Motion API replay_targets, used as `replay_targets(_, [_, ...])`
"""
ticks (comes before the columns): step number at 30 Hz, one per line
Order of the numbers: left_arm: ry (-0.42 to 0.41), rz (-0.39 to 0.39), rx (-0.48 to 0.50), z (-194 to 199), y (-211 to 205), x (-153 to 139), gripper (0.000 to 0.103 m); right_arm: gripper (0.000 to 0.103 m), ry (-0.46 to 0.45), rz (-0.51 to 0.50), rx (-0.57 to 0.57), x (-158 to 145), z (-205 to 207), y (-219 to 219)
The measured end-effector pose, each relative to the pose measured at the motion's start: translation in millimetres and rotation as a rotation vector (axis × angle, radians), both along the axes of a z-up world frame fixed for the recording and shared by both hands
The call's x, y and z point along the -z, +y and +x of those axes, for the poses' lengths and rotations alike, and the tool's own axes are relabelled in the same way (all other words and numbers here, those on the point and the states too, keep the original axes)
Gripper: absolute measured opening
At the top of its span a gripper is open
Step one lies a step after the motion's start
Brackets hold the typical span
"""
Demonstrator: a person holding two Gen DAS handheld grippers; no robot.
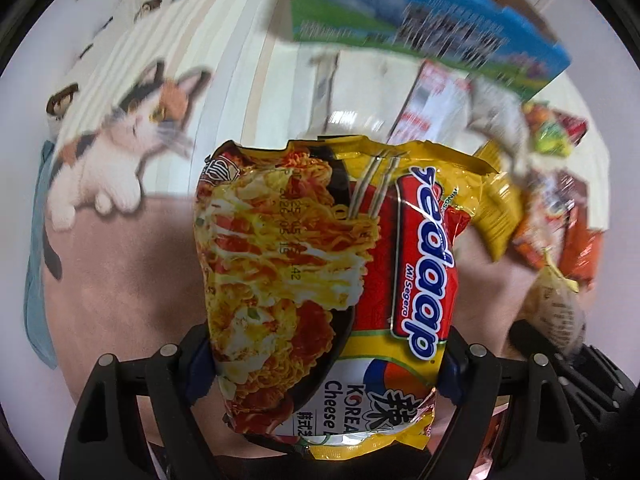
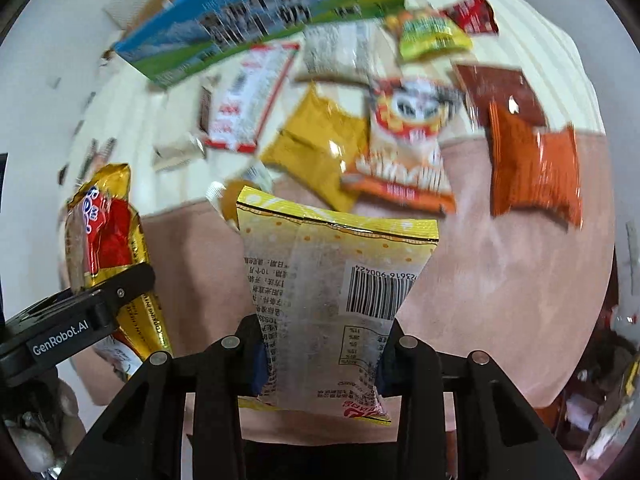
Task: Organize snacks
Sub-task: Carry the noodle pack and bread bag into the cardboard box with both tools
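Observation:
My left gripper [image 1: 324,364] is shut on a yellow and red Sedaap instant noodle packet [image 1: 320,280] and holds it upright above the pink cloth. The same packet [image 2: 108,248] shows at the left of the right wrist view, with the left gripper [image 2: 100,304] clamped on it. My right gripper [image 2: 320,360] is shut on a yellow and clear snack bag with a barcode [image 2: 332,292], held up above the cloth. The right gripper's bag [image 1: 556,304] shows blurred at the right of the left wrist view.
A blue and green carton [image 2: 256,20] stands at the back. Several loose snack packets lie before it: a yellow bag [image 2: 320,144], a white and orange bag [image 2: 404,140], an orange bag [image 2: 532,168], a brown packet [image 2: 496,88], a green packet [image 2: 432,36]. A cat-print cloth [image 1: 132,128] lies left.

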State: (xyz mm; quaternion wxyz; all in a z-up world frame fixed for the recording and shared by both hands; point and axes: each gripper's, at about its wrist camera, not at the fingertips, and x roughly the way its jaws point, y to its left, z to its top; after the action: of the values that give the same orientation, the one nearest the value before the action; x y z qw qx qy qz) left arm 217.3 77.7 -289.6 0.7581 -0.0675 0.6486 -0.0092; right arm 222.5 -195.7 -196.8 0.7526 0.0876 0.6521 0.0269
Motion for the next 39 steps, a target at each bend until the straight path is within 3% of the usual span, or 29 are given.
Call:
replay_targets(5, [-0.076, -0.032, -0.01, 27.5, -12.1, -42.4, 0.085, 0.04, -0.064, 0.059, -0.041, -33.7, 15.7, -1.3])
replay_targets(9, [-0.136, -0.058, -0.01, 58.8, -15.1, -79.1, 0.085, 0.04, -0.13, 0.095, -0.079, -65.2, 52.4, -3.5])
replay_targets(16, [-0.203, -0.065, -0.017, 145.3, -14.4, -120.9, 0.085, 0.04, -0.239, 0.116, -0.114, -95.0, 147.3, 2.5])
replay_targets(21, [-0.212, -0.079, -0.015, 214.3, -13.7, -132.7, 0.085, 0.04, -0.306, 0.104, -0.129, -114.1, 224.1, 2.1])
replay_targets(28, [-0.12, -0.092, 0.012, 322.0, -16.3, -99.2, 0.085, 0.04, -0.268, 0.075, -0.167, -90.0, 332.9, 10.1])
replay_targets(33, [-0.013, -0.129, 0.012, 378.3, -17.9, -52.1, 0.085, 0.04, -0.166, 0.075, -0.188, -39.2, 398.9, 15.5])
replay_targets(39, [0.093, -0.146, 0.013, 420.7, -13.8, 8.9, 0.085, 0.04, -0.053, 0.078, -0.188, 24.4, 440.8, 17.7])
